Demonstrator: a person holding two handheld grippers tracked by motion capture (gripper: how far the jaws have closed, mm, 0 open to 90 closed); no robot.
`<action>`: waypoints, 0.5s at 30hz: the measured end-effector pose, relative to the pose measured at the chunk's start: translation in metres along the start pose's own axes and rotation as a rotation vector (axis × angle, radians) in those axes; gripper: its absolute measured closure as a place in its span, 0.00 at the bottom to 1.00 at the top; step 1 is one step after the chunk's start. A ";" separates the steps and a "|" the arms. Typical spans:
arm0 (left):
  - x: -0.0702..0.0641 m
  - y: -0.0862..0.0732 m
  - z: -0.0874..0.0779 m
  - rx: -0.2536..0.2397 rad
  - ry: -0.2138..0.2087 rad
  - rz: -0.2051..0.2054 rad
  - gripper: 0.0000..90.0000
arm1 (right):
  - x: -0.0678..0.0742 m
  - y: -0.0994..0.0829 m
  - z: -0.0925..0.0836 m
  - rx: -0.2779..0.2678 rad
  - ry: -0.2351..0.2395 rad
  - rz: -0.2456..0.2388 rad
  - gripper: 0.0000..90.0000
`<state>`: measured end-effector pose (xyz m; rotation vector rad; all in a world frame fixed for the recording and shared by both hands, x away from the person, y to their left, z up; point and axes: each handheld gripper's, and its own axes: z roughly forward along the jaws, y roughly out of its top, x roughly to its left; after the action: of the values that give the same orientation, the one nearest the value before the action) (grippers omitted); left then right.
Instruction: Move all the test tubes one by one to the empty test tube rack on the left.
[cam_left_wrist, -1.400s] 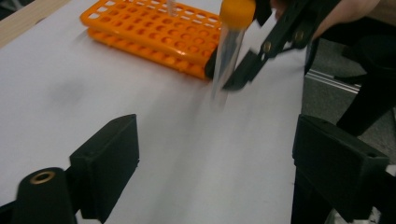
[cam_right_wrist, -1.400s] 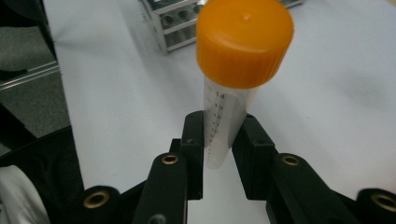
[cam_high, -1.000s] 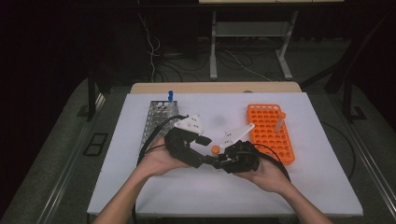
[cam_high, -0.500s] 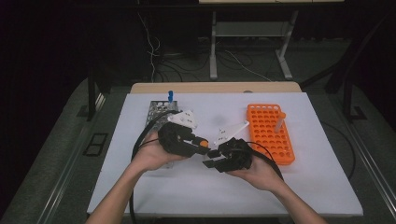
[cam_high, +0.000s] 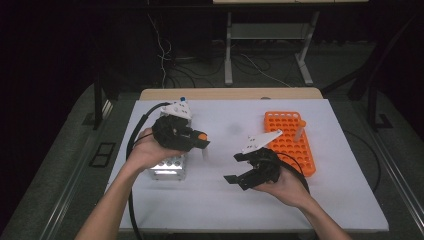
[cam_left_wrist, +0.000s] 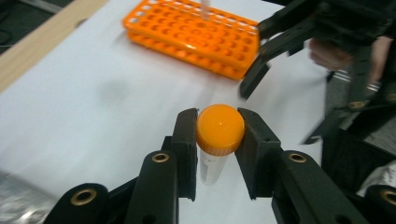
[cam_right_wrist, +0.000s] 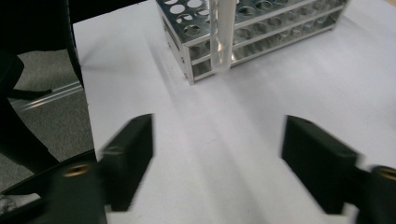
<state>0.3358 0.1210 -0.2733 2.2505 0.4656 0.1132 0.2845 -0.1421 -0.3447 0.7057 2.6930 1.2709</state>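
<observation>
High view: the left tongs (cam_high: 200, 141) grip the orange-capped tube (cam_high: 201, 136) above the tabletop (cam_high: 220, 200), beside the metal rack (cam_high: 170, 167). The right tongs (cam_high: 240, 170), which have just been opening, stand empty near the orange rack (cam_high: 290, 140).

Left gripper view: the pads pinch the tube just under its cap; keep it plumb before lowering.

Right gripper view: bare tabletop lies ahead, the metal rack's corner beyond.

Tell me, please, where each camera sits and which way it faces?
High view: above the person's side, looking forward and down on the white table; both forearms show.
Left gripper view: on the left tongs, which clamp the orange-capped clear tube; beyond, the orange plastic rack.
Right gripper view: on the right tongs, just opened, facing the silver metal rack.
Shared: both racks.
</observation>
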 end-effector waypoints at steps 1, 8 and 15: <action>0.003 0.000 -0.002 -0.004 0.008 -0.010 0.77 | -0.001 -0.001 -0.002 -0.005 0.001 0.011 0.18; 0.019 -0.001 -0.014 -0.007 0.057 -0.042 0.77 | -0.004 -0.014 -0.017 -0.054 0.008 0.044 0.00; 0.033 -0.002 -0.024 -0.010 0.098 -0.064 0.77 | -0.009 -0.028 -0.031 -0.073 0.006 0.077 0.00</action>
<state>0.3601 0.1513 -0.2611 2.2248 0.5877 0.1923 0.2739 -0.1830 -0.3467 0.8051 2.6330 1.3823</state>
